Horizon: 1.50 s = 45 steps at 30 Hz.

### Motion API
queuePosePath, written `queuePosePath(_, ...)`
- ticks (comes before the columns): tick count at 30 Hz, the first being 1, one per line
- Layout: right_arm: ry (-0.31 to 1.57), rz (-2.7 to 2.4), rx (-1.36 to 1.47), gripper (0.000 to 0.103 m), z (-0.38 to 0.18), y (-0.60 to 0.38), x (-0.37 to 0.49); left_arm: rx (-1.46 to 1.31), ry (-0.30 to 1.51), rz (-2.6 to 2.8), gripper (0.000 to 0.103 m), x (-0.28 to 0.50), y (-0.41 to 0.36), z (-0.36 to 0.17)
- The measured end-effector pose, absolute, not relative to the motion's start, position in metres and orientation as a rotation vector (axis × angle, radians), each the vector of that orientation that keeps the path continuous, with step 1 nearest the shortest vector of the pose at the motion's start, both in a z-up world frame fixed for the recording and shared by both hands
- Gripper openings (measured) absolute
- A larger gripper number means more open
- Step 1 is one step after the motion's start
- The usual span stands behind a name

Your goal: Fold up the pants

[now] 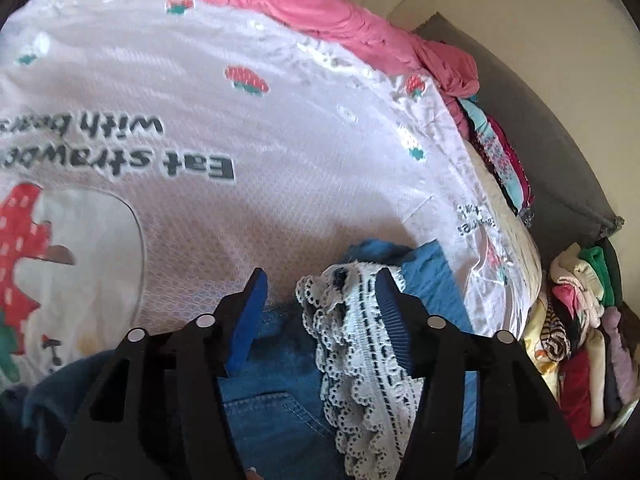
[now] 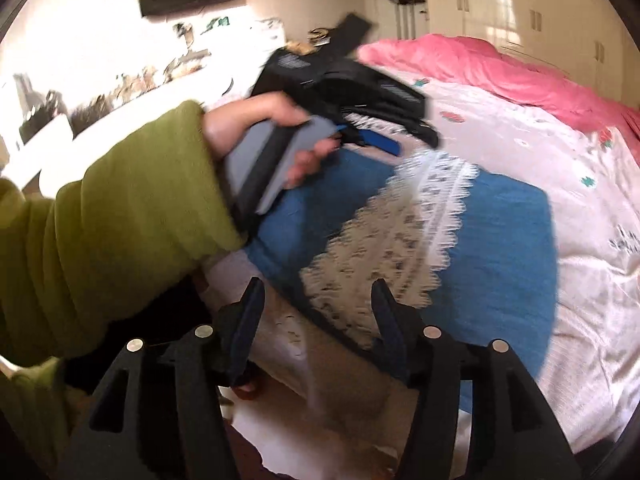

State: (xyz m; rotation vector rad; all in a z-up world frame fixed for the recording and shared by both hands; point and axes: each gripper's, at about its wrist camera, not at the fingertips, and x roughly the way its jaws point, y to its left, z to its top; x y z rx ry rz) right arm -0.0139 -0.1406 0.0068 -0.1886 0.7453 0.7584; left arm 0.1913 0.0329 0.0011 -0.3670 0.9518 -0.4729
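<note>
The pants (image 2: 500,240) are blue denim with a white lace strip (image 2: 404,232) and lie folded on the bed near its front edge. In the left wrist view the denim (image 1: 276,412) and lace (image 1: 360,340) lie right under my left gripper (image 1: 322,280), which is open, with the lace against its right finger. In the right wrist view my right gripper (image 2: 318,292) is open and empty just in front of the pants' near edge. The left gripper (image 2: 360,92), held by a hand in a green sleeve, hovers over the pants' far left end.
A white strawberry-print quilt (image 1: 240,128) covers the bed, with a pink blanket (image 1: 320,8) at the far side. A pile of folded clothes (image 1: 580,320) sits to the right of the bed. A grey headboard (image 1: 552,152) and white wardrobes (image 2: 520,8) stand beyond.
</note>
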Motion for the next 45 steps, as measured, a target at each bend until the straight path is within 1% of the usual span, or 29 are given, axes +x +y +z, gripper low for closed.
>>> queuePosePath(1,0.742,0.733,-0.181,0.056,0.009,-0.148,-0.013,-0.354,0.931,-0.473,0.056,0.185,0.033,0.007)
queuePosePath(2,0.743,0.706,-0.176,0.057,0.011,-0.156,-0.009,-0.343,0.919,-0.469,0.062,0.18,0.032,0.01)
queuePosePath(3,0.746,0.67,-0.167,0.057,0.012,-0.166,-0.005,-0.331,0.909,-0.465,0.064,0.173,0.031,0.012)
queuePosePath(8,0.778,0.571,-0.059,0.057,0.006,-0.213,0.012,-0.321,0.879,-0.452,0.065,0.12,0.038,0.016)
queuePosePath(11,0.776,0.539,-0.049,0.057,0.003,-0.225,0.017,-0.348,0.88,-0.438,0.07,0.09,0.045,0.013)
queuePosePath(16,0.778,0.502,-0.059,0.058,-0.002,-0.233,0.018,-0.431,0.929,-0.456,0.07,0.049,0.049,0.007)
queuePosePath(21,0.791,0.485,-0.053,0.061,-0.009,-0.237,0.023,-0.426,0.976,-0.51,0.069,0.025,0.031,0.004)
queuePosePath(24,0.796,0.473,-0.043,0.062,-0.012,-0.24,0.026,-0.402,1.002,-0.522,0.064,0.019,0.017,-0.001)
queuePosePath(31,0.802,0.464,-0.012,0.063,-0.015,-0.248,0.026,-0.331,1.05,-0.489,0.063,0.028,-0.012,-0.016)
queuePosePath(32,0.803,0.461,-0.013,0.063,-0.015,-0.249,0.026,-0.32,1.045,-0.474,0.055,0.031,-0.014,-0.018)
queuePosePath(33,0.805,0.455,-0.015,0.063,-0.016,-0.249,0.026,-0.307,1.037,-0.454,0.035,0.033,-0.015,-0.02)
queuePosePath(34,0.81,0.448,-0.016,0.063,-0.017,-0.25,0.026,-0.3,1.034,-0.44,0.024,0.035,-0.016,-0.022)
queuePosePath(35,0.817,0.442,-0.015,0.063,-0.018,-0.25,0.027,-0.303,1.044,-0.433,0.015,0.037,-0.016,-0.026)
queuePosePath(38,0.821,0.43,-0.006,0.063,-0.017,-0.253,0.029,-0.266,1.05,-0.441,0.015,0.031,-0.02,-0.024)
queuePosePath(40,0.792,0.439,-0.02,0.063,-0.011,-0.251,0.026,-0.234,1.039,-0.444,0.015,0.025,-0.02,-0.02)
queuePosePath(45,0.746,0.514,-0.109,0.063,-0.004,-0.229,0.019,-0.226,1.05,-0.442,0.015,0.027,-0.017,-0.025)
